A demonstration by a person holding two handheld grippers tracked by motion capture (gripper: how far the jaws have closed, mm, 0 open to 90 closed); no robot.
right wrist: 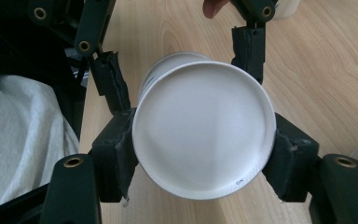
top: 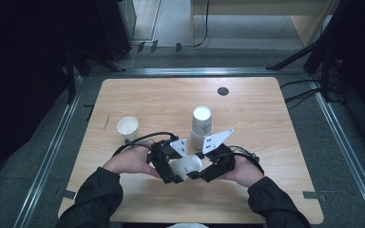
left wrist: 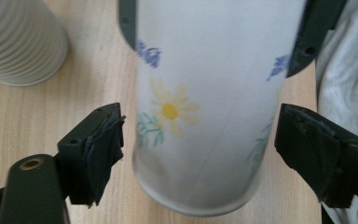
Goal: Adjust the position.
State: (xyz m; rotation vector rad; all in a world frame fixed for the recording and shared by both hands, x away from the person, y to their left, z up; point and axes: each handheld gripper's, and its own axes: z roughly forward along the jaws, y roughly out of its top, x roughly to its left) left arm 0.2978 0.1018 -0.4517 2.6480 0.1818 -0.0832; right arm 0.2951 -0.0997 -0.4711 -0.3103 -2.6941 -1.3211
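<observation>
A white paper cup printed with flowers lies on its side just above the wooden table, held between both grippers near the front edge. My right gripper is shut on the cup's closed base, its pads pressed against both sides. My left gripper stands open around the cup's other end, with a small gap at each pad. In the high view the left gripper and the right gripper face each other.
A stack of upturned cups stands just beyond the grippers, its ribbed bottom cup close by. An upright white cup sits to the left. A dark round disc lies near the far edge. The person's light clothing hangs at the table's front.
</observation>
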